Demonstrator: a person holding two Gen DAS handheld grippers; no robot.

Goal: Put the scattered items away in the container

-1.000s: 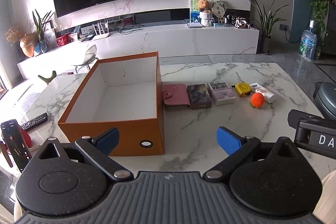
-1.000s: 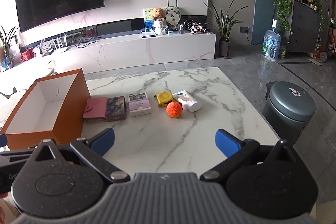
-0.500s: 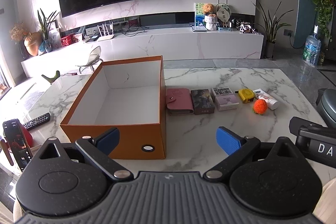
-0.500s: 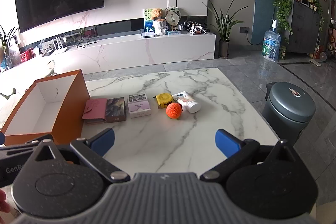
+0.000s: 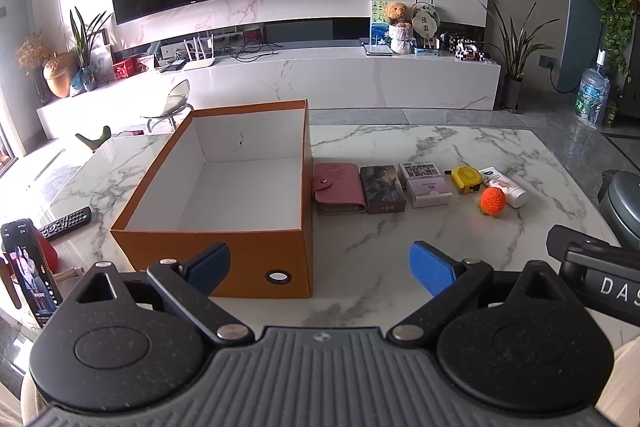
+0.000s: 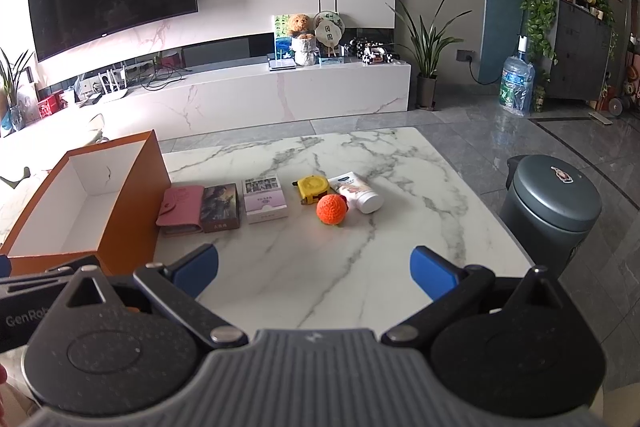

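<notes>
My left gripper (image 5: 320,263) and right gripper (image 6: 314,269) gape, holding nothing. The box (image 5: 224,251) ahead-left runs lengthwise away from me; the tube (image 6: 358,193) ahead lies cap toward me.

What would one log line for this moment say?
left gripper: open, empty | right gripper: open, empty | orange box: empty | six items on table: untouched

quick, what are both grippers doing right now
Left gripper: open, holding nothing, near the box.
Right gripper: open, holding nothing, above the table.
</notes>
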